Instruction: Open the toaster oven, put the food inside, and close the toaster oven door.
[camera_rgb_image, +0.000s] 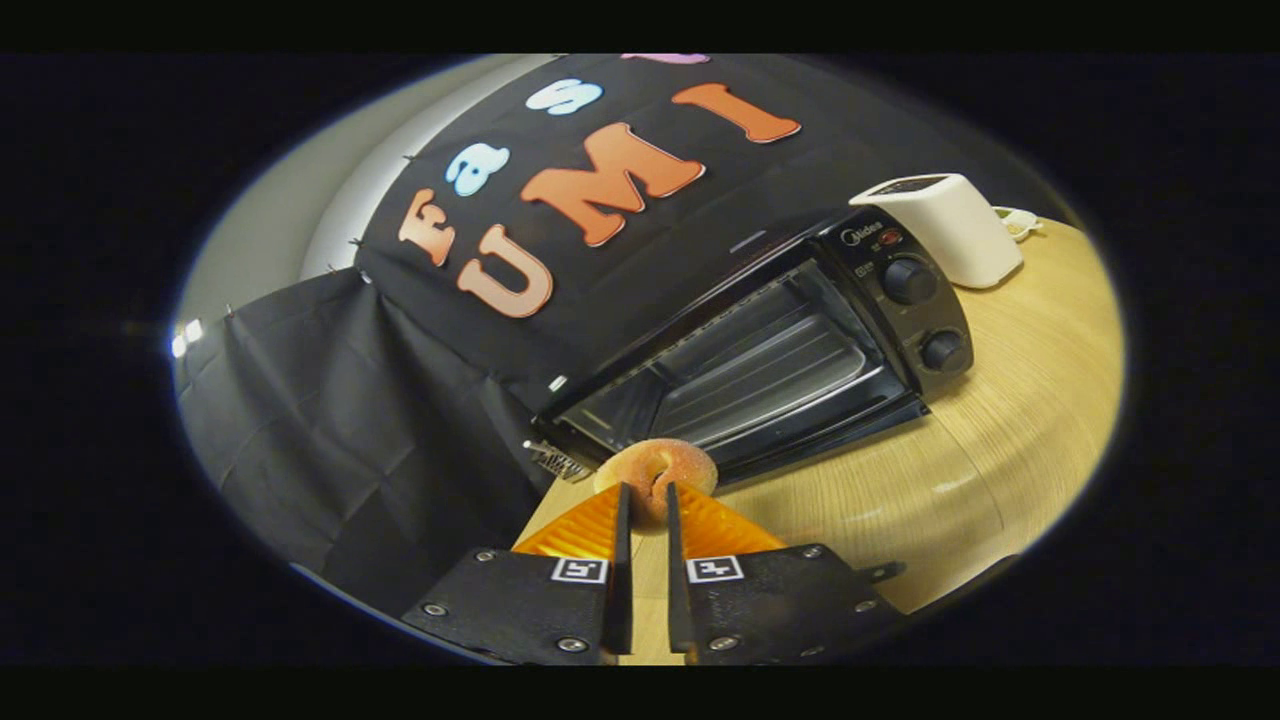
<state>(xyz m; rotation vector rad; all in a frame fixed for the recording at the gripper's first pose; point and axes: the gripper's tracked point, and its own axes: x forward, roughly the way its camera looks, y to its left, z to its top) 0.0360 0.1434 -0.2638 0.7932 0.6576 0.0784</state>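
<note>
A sugared doughnut (655, 466) sits pinched between my fingertips, and my gripper (645, 492) is shut on it, held above the wooden table (1000, 440). Just beyond the doughnut stands the black toaster oven (780, 350). Its wire rack (770, 375) and inner walls show plainly, and the door (830, 435) appears folded down along the front. Two round knobs (908, 280) sit on the oven's control panel, on the side away from the doughnut. The doughnut is close to the near corner of the oven's front.
A white pop-up toaster (950, 240) stands on the table behind the oven's control panel. Black cloth (330, 420) hangs beside the table, whose edge runs just beside my fingers. Open wooden surface lies in front of the oven.
</note>
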